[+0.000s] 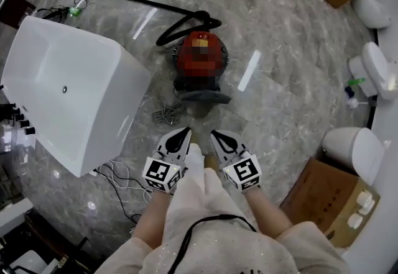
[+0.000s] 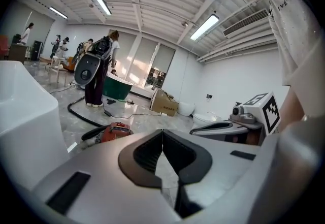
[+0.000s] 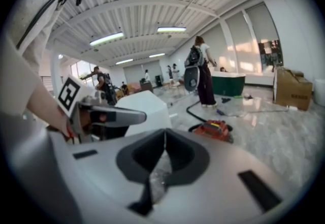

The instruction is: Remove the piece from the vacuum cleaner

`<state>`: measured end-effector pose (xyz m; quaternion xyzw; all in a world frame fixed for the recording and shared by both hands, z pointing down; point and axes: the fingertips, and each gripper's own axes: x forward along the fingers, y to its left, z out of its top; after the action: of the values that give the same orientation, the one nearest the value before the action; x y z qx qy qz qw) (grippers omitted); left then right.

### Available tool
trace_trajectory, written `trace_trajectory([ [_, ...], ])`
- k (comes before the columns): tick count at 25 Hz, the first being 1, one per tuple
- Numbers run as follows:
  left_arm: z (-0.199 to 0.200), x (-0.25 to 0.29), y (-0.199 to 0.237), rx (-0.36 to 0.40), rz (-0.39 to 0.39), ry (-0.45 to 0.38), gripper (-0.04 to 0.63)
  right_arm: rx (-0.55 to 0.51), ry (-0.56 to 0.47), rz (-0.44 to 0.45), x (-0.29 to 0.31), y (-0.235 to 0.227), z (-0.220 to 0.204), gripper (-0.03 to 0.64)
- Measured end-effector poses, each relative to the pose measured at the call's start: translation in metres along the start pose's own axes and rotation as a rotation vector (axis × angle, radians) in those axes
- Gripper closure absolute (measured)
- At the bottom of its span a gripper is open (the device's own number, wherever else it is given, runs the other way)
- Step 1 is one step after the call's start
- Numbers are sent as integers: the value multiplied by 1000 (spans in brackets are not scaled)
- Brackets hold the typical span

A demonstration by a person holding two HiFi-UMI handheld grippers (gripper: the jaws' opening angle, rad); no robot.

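Note:
A red canister vacuum cleaner [image 1: 200,63] sits on the marble floor ahead of me, its black hose [image 1: 163,10] looping away from its back. It shows small in the left gripper view as the vacuum cleaner [image 2: 115,131] and in the right gripper view as the vacuum cleaner [image 3: 215,129]. My left gripper [image 1: 185,133] and right gripper [image 1: 216,136] are held side by side close to my body, a good way short of the vacuum. Both are shut with nothing between the jaws. Which piece comes off the vacuum I cannot tell.
A large white bathtub [image 1: 68,89] stands at the left. A grey coil of cord [image 1: 166,112] lies just before the vacuum. Cardboard boxes [image 1: 326,195] and white toilets [image 1: 356,147] line the right side. A person with a backpack [image 3: 201,70] stands farther off.

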<state>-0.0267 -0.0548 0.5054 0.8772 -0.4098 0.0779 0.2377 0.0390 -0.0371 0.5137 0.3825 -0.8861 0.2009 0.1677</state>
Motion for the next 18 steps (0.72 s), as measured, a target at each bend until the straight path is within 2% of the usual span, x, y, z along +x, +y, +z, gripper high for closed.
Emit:
trace_trajectory([
  [3, -1, 14, 21, -12, -35, 26, 574, 0, 41, -4, 25, -14, 0, 603],
  [10, -14, 45, 76, 32, -69, 105, 574, 5, 73, -55, 65, -57, -2, 601],
  [12, -22, 60, 87, 53, -84, 127, 574, -2, 90, -67, 76, -69, -12, 601],
  [18, -51, 104, 91, 51, -162, 150, 572, -41, 174, -77, 106, -106, -58, 601],
])
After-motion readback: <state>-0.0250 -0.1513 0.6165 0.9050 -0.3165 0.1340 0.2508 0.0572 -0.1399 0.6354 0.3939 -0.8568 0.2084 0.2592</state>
